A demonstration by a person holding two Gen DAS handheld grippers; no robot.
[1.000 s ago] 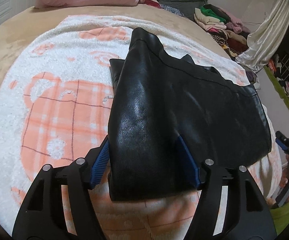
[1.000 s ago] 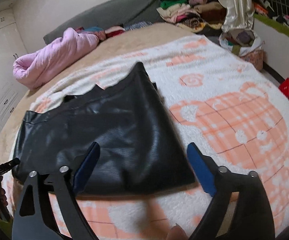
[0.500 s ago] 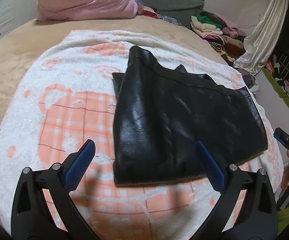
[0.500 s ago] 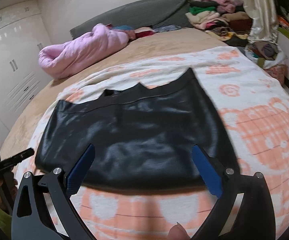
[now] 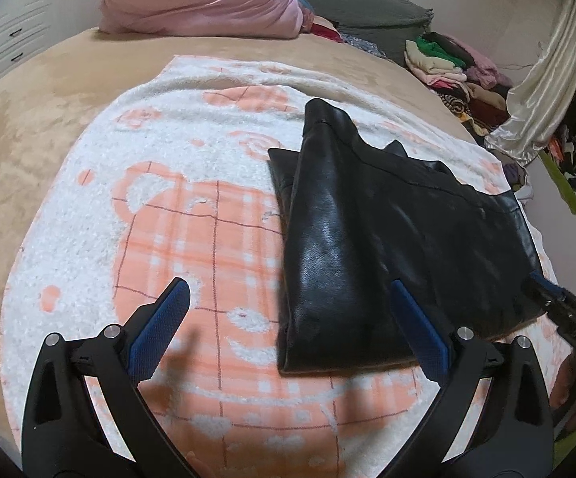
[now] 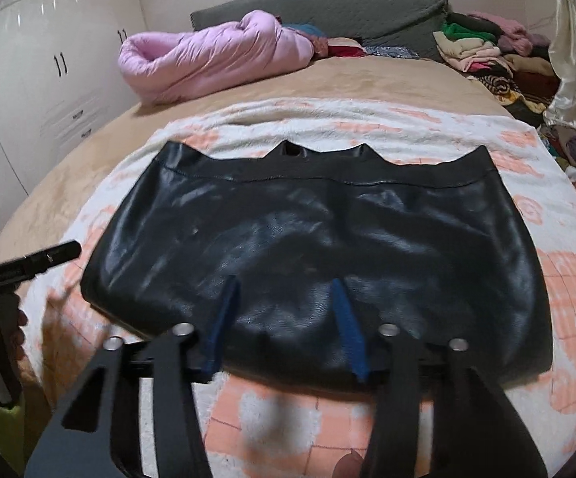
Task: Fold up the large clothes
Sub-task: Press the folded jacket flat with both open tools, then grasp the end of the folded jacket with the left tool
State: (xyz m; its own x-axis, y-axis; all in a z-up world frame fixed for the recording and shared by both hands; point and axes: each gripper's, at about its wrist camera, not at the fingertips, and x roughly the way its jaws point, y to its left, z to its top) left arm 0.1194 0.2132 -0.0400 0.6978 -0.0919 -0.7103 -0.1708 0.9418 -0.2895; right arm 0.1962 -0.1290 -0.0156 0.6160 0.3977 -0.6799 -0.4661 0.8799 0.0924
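Observation:
A black leather garment [image 5: 387, 239] lies folded flat on a white and orange blanket [image 5: 168, 219] on the bed. My left gripper [image 5: 288, 283] hovers wide open over the garment's near left corner, with nothing pinched. In the right wrist view the garment [image 6: 308, 231] spreads wide, and my right gripper [image 6: 285, 280] sits over the middle of its near edge. Its jaws are closing with the leather between the blue pads [image 6: 345, 318], which still stand apart. The right gripper's tip [image 5: 543, 283] shows at the garment's far right corner.
A rolled pink duvet [image 6: 216, 59] and a grey headboard cushion [image 6: 328, 4] lie at the head of the bed. Piled clothes [image 6: 487, 51] and a satin curtain [image 6: 575, 51] fill the right side. White wardrobes [image 6: 29, 79] stand at the left.
My left gripper let go of the garment, opened wide and drew back a little. My right gripper slid along the near edge to the garment's middle, rolled level, and its jaws narrowed.

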